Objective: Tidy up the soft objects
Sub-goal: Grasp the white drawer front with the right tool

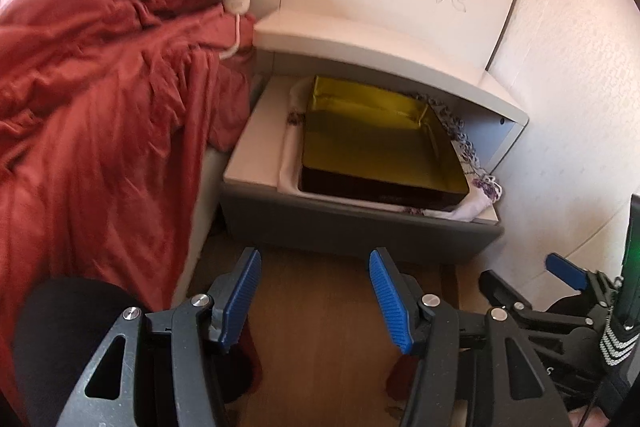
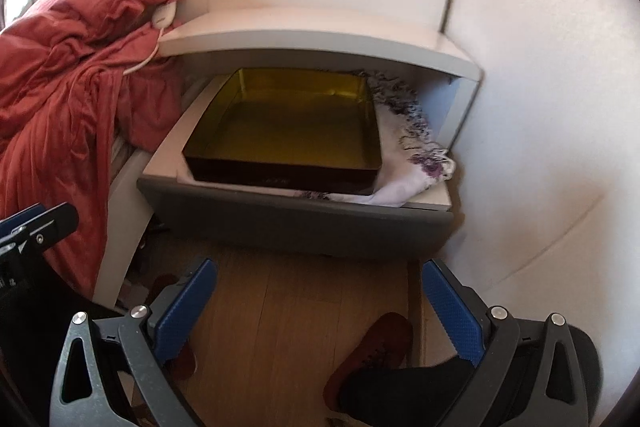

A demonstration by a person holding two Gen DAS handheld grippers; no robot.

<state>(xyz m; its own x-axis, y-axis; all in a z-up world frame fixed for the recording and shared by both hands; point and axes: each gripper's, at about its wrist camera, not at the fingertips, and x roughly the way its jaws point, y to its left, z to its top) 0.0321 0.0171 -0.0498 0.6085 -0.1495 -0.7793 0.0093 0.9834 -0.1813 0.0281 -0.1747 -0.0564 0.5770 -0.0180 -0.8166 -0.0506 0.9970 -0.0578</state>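
Note:
An open nightstand drawer (image 1: 352, 227) (image 2: 296, 223) holds an empty box with a gold inside (image 1: 380, 147) (image 2: 292, 127). The box lies on a white cloth with purple flowers (image 1: 476, 179) (image 2: 420, 155) that spills over the drawer's right side. A red blanket (image 1: 100, 107) (image 2: 68, 67) is heaped on the bed to the left. My left gripper (image 1: 316, 295) is open and empty, above the wood floor in front of the drawer. My right gripper (image 2: 320, 311) is open and empty, also in front of the drawer; it shows at the right of the left wrist view (image 1: 568, 271).
A white controller with a cord (image 1: 238, 1) (image 2: 162, 17) lies on the blanket by the nightstand top (image 1: 360, 43) (image 2: 312, 35). The wall (image 1: 560, 87) stands close on the right. Red slippers (image 2: 372, 351) and dark trouser legs are on the wood floor (image 2: 272, 307).

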